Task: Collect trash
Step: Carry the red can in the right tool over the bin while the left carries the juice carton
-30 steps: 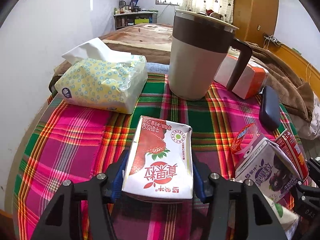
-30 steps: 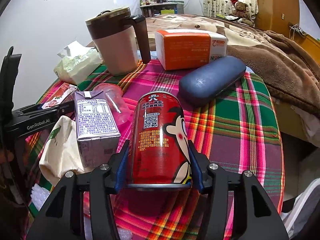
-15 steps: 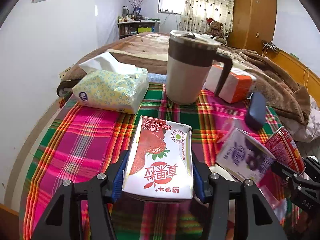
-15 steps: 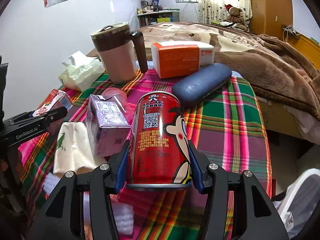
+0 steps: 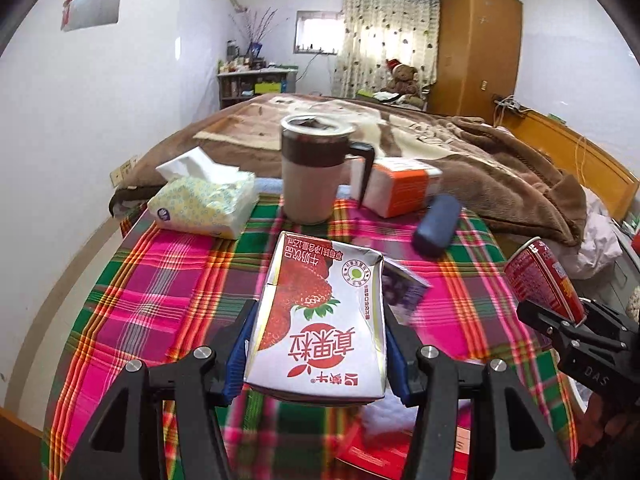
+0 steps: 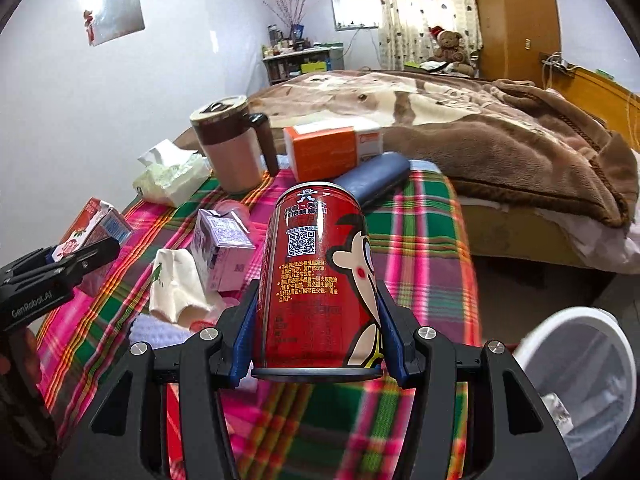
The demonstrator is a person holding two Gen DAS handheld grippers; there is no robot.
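My left gripper (image 5: 318, 344) is shut on a white strawberry milk carton (image 5: 320, 320) and holds it above the plaid tablecloth (image 5: 160, 288). My right gripper (image 6: 316, 332) is shut on a red drink can (image 6: 316, 272), also held above the table; the can shows at the right in the left wrist view (image 5: 540, 280). A purple carton (image 6: 222, 252), a crumpled white wrapper (image 6: 176, 284) and a pink plastic cup (image 6: 236, 210) lie on the cloth. A white trash bin (image 6: 580, 380) stands on the floor at the lower right.
A brown and cream mug (image 5: 312, 168), a tissue pack (image 5: 204, 200), an orange and white box (image 5: 400, 188) and a dark blue glasses case (image 5: 436, 230) stand at the table's far side. A bed with a brown blanket (image 6: 500, 140) lies behind.
Both grippers have risen and pulled back from the table with their loads. The right one has swung to the right, and the white bin has come into its view.
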